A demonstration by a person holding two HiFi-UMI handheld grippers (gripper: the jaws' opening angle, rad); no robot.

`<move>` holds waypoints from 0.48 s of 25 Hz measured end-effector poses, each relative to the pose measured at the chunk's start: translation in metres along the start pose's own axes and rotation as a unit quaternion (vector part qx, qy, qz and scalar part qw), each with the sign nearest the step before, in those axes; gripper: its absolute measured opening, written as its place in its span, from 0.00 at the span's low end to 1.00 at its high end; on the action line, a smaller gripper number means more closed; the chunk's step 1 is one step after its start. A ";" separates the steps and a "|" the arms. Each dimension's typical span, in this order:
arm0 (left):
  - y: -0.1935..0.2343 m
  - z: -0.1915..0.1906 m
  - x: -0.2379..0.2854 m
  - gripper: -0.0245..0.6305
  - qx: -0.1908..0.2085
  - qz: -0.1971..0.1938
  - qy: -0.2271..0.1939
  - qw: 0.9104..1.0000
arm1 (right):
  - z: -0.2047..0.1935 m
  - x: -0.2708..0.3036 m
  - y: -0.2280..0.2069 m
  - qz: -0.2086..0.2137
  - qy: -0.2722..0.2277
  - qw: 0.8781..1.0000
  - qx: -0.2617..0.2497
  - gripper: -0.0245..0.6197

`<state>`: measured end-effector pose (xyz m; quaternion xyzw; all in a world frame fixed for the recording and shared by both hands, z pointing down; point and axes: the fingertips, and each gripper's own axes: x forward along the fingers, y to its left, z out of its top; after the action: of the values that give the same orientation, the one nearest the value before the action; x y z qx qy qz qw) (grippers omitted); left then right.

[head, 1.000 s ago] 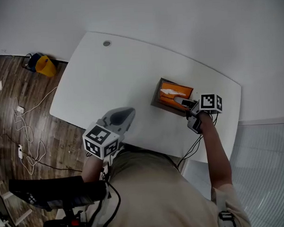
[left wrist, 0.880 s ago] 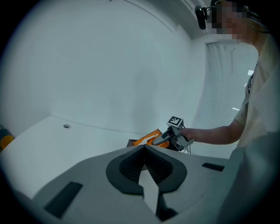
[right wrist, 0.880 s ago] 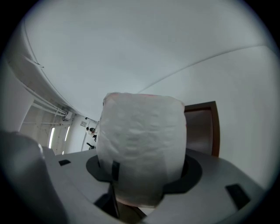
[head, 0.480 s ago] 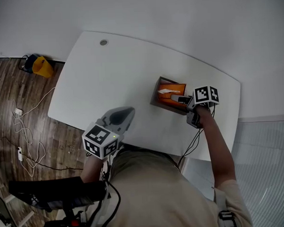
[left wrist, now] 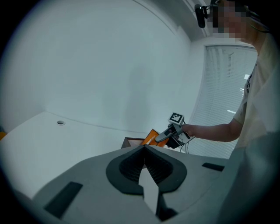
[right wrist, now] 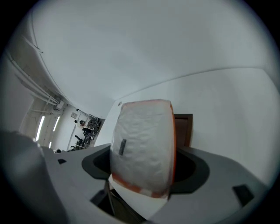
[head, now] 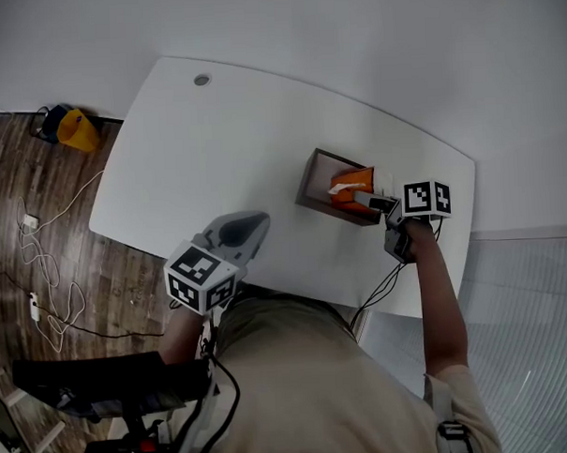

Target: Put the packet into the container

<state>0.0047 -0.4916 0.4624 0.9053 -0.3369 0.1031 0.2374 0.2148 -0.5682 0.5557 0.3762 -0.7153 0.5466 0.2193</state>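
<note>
The right gripper (head: 369, 204) has its jaws wide apart and opening. The packet (right wrist: 142, 148), white-faced with orange edges, stands between them. The dark pads show on both sides of it, and they do not seem to press on it.

The left gripper (left wrist: 144, 149) has its jaws closed tip to tip on nothing. It hangs over the near edge of the white table (head: 214, 149), by the person's torso.

In the head view, the brown container (head: 314, 177) sits on the table at 2 o'clock from the left gripper, well apart from it. The right gripper reaches the container from its 4 o'clock side, just over the rim. The person's bare forearm trails back toward 5 o'clock.

The packet is in the container's 3 o'clock end. Its lower part is inside and its top pokes above the rim, leaning toward the right gripper. The rest of the container's inside is dark, and what else it holds cannot be made out.

A small round grommet (head: 201, 80) is set in the table at 10 o'clock from the container, near the far edge. On the wooden floor at 9 o'clock from the table lie a yellow object (head: 76, 132) and loose cables (head: 41, 250).
</note>
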 end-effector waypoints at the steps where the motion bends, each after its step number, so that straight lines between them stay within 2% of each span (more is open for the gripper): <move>1: 0.002 -0.003 0.001 0.05 0.002 -0.001 0.001 1.000 | 0.000 -0.002 -0.004 -0.011 -0.005 1.000 -0.007 0.56; 7: 0.009 -0.008 0.006 0.05 0.004 0.000 0.009 1.000 | 0.006 -0.015 -0.017 -0.051 -0.034 0.998 -0.033 0.56; 12: 0.006 -0.009 0.004 0.05 0.015 -0.004 0.013 1.000 | 0.017 -0.028 -0.023 -0.131 -0.057 0.985 -0.094 0.56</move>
<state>0.0038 -0.4935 0.4740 0.9089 -0.3283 0.1188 0.2281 0.2517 -0.5788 0.5447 0.4753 -0.7190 0.4214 0.2821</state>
